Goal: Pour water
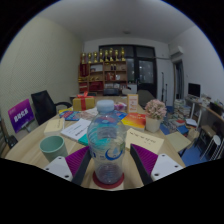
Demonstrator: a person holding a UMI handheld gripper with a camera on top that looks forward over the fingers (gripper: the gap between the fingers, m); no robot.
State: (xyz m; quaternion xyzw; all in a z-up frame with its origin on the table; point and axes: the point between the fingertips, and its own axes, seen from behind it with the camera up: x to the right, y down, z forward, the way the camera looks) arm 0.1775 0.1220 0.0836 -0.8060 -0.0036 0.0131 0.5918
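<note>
Upright, the clear plastic water bottle (106, 140) is standing with its long axis vertical, cap pointing up. The gripper (107, 166) is pinching it between both purple-padded fingers (80, 163). A pale green round cup (53, 147) is sitting just beside them on the cluttered wooden table (30, 140).

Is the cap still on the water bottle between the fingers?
Yes, the water bottle between the hand-held gripper fingers carries a blue cap.

I see a light wooden table (30, 148) filling the lower half of the frame, crowded with things. A water bottle (106, 140) stands on it at lower centre, a green cup (53, 148) at lower left, a yellow sheet (146, 141) to the right, and papers (76, 129) behind.
</note>
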